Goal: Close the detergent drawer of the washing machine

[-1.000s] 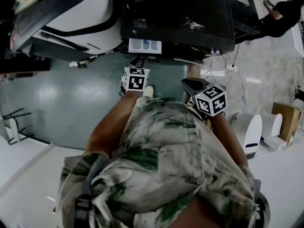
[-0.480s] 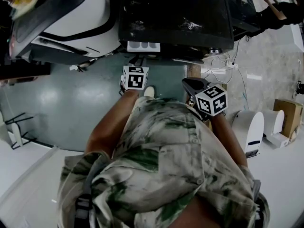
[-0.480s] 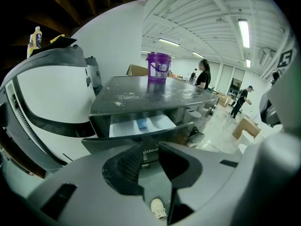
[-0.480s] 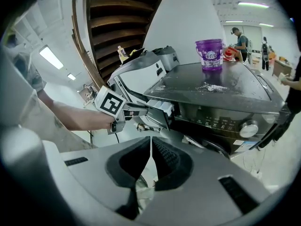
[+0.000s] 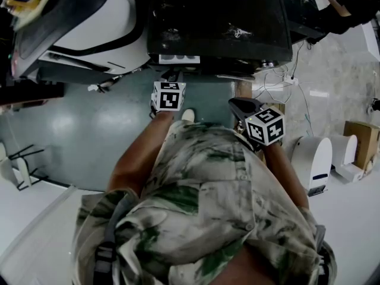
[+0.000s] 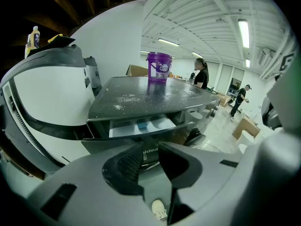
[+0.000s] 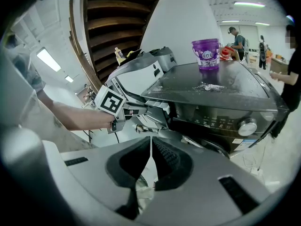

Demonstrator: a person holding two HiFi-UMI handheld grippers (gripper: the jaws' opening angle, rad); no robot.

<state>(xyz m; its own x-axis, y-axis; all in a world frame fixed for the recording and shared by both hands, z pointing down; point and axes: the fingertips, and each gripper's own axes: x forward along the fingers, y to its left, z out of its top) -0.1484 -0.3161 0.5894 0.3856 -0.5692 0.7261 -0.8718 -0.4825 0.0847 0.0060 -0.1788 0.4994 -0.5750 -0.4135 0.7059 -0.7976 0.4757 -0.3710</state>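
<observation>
The dark washing machine [image 5: 219, 16] stands ahead of me, and its detergent drawer [image 5: 178, 59] juts out only as a thin pale strip. In the left gripper view the drawer [image 6: 141, 125] shows white and blue compartments under the lid. My left gripper [image 5: 171, 76] is just in front of the drawer's front panel, its jaws open with nothing between them [image 6: 150, 147]. My right gripper [image 5: 242, 105] hangs to the right below the control panel [image 7: 225, 121], its jaws shut on nothing [image 7: 150, 140]. The left gripper's marker cube [image 7: 113, 102] shows beside the drawer [image 7: 157, 108].
A purple bucket [image 6: 159, 67] sits on top of the machine. A white appliance [image 5: 89, 22] stands at the left. Cables [image 5: 285, 82], white bins [image 5: 314, 162] and a cardboard box [image 5: 359, 141] lie at the right. People stand in the background [image 6: 201, 73].
The drawer has slid further into the machine: its white compartments showed wide a second ago, and only a narrow strip shows now. Both grippers have hardly shifted.
</observation>
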